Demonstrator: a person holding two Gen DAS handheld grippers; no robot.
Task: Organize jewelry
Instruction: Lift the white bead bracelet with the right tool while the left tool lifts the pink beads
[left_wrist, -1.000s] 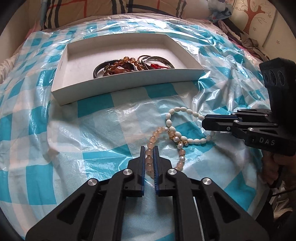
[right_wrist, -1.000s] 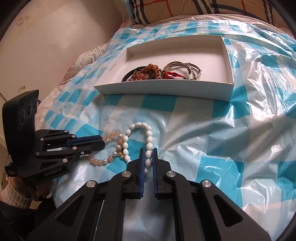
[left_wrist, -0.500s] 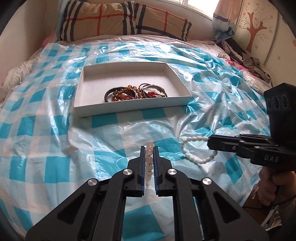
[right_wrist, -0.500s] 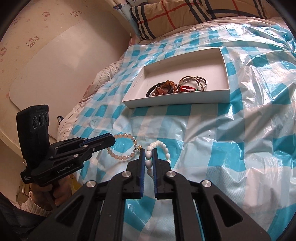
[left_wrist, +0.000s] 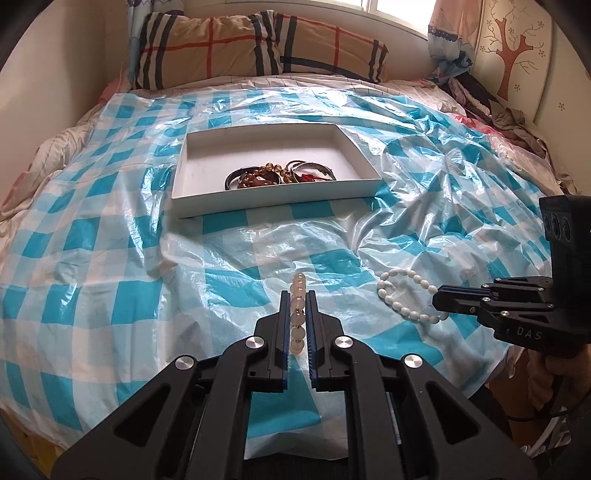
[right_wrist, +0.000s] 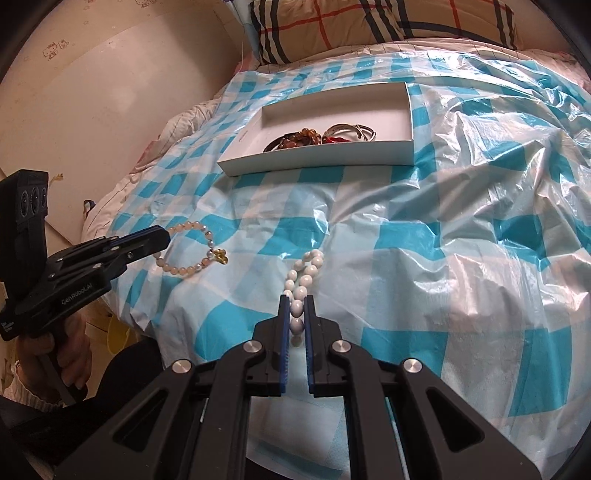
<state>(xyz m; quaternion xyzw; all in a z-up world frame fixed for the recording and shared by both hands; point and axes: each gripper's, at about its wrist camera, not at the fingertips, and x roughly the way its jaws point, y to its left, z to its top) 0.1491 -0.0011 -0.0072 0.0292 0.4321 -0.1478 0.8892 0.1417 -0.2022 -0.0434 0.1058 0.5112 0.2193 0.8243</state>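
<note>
My left gripper (left_wrist: 297, 295) is shut on a pale pink bead bracelet (left_wrist: 298, 295) and holds it above the bed; the bracelet also shows in the right wrist view (right_wrist: 192, 247), hanging from the left gripper (right_wrist: 164, 236). My right gripper (right_wrist: 296, 299) is shut on a white bead bracelet (right_wrist: 304, 277), which also shows in the left wrist view (left_wrist: 402, 295), hanging from the right gripper (left_wrist: 441, 297). A white open box (left_wrist: 273, 201) lies further back on the bed, holding brown beads (left_wrist: 258, 177) and bangles (left_wrist: 310, 170).
The bed is covered by a crinkled blue-and-white checked plastic sheet (left_wrist: 110, 221). A plaid pillow (left_wrist: 258, 51) lies at the head. Clothes are piled at the right edge (left_wrist: 509, 118). A wall (right_wrist: 92, 92) runs along the left side.
Both grippers have lifted and pulled back from the bed, each carrying its bracelet. The two bracelets, earlier tangled together on the sheet, now hang apart.
</note>
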